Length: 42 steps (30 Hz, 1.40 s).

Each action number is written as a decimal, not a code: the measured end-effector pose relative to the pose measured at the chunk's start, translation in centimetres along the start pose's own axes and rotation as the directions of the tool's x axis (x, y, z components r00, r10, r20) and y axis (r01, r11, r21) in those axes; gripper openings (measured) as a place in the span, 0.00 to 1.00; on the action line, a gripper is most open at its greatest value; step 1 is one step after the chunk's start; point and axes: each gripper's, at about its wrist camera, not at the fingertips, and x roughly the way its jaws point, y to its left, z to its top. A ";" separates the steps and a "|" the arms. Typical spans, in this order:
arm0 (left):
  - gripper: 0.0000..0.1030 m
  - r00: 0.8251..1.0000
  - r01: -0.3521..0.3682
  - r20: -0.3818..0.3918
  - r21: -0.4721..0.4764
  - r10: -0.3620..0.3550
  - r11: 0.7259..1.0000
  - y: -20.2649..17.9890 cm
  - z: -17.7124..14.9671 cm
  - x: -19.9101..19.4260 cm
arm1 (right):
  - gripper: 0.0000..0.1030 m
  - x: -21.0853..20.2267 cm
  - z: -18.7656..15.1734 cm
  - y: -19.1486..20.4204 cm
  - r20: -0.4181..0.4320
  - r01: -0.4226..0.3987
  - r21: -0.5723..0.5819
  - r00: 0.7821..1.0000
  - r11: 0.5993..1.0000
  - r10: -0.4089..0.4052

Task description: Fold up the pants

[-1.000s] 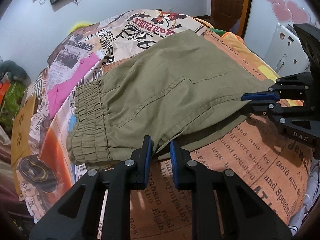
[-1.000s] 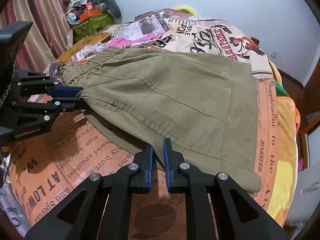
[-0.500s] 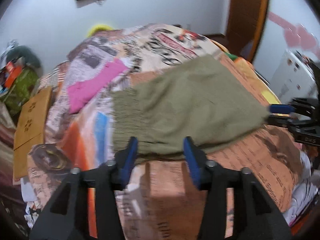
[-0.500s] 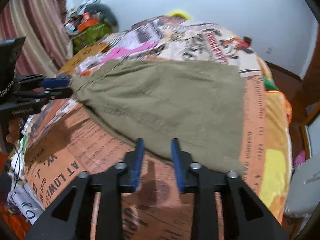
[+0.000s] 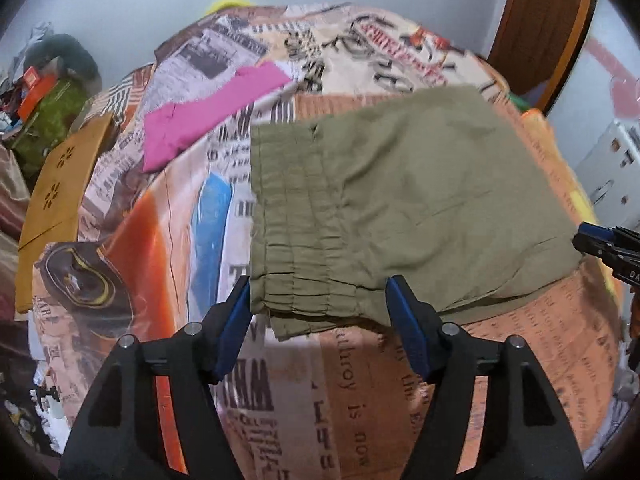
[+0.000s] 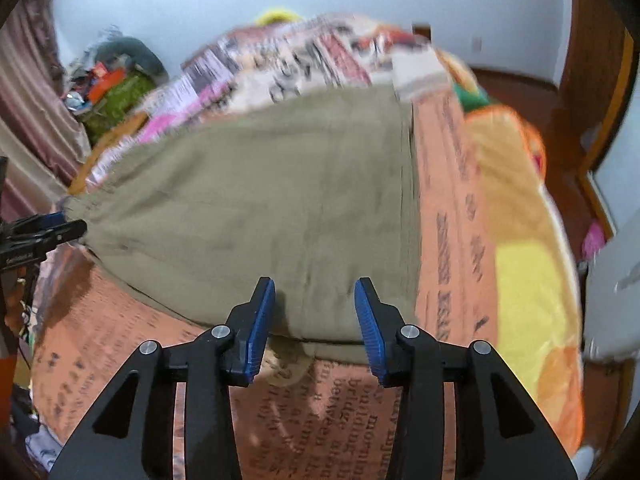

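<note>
Both tools are letting go: our left tool [image 5: 318,312] opens around the elastic waistband [image 5: 296,216], our right tool [image 6: 314,316] around the near folded edge; nothing is pinched. We judge the olive pants [image 6: 256,200] lie folded on the newspaper-print bedspread [image 5: 360,408], laid flat so the fold stays put.

Pants [image 5: 400,200]: matt olive cloth; bedspread [image 5: 360,400]: printed cloth.

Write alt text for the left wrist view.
Folded olive pants lie on a newspaper-print bedspread, elastic waistband nearest the left gripper, whose blue-padded jaws are opening with nothing clamped. A pink cloth lies beyond; the right gripper shows at the right edge.
</note>
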 end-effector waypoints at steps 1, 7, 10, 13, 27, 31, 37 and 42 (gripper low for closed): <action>0.66 1.000 0.002 -0.001 -0.002 -0.002 1.000 0.1 -0.2 0.2 | 0.37 0.5 -0.3 -0.1 -0.022 -0.007 0.006 1.000 1.000 0.007; 0.68 0.999 0.032 0.021 -0.035 -0.031 0.999 1.5 -0.8 0.0 | 0.37 0.6 -1.4 -1.4 -0.029 -0.041 0.042 0.999 0.998 0.043; 0.69 0.999 0.017 0.035 -0.037 -0.016 0.999 1.4 -1.2 0.0 | 0.38 0.7 -1.9 -1.7 -0.026 -0.052 0.055 0.998 0.997 0.054; 0.73 0.999 0.032 0.030 -0.071 -0.029 0.997 1.8 -1.6 0.7 | 0.38 0.6 -2.1 -1.1 -0.019 -0.032 0.044 0.999 0.999 0.033; 0.76 0.993 -0.012 0.121 -0.022 0.014 1.000 1.2 0.9 -3.2 | 0.41 -0.8 -0.4 -0.6 -0.014 0.027 -0.021 1.000 0.999 -0.028; 0.76 0.986 -0.023 0.164 -0.039 0.029 0.999 1.7 3.2 -4.1 | 0.41 -1.9 1.3 -0.8 0.039 0.030 -0.034 0.999 0.999 -0.029; 0.76 0.983 -0.056 0.172 -0.053 0.064 0.997 2.6 7.1 -3.0 | 0.42 -2.9 4.6 -1.3 0.119 0.034 -0.047 0.993 0.998 -0.029; 0.76 0.988 -0.062 0.140 -0.079 0.072 0.995 3.7 9.7 -0.6 | 0.42 -2.1 7.6 -2.2 0.149 0.055 -0.055 0.988 0.997 -0.046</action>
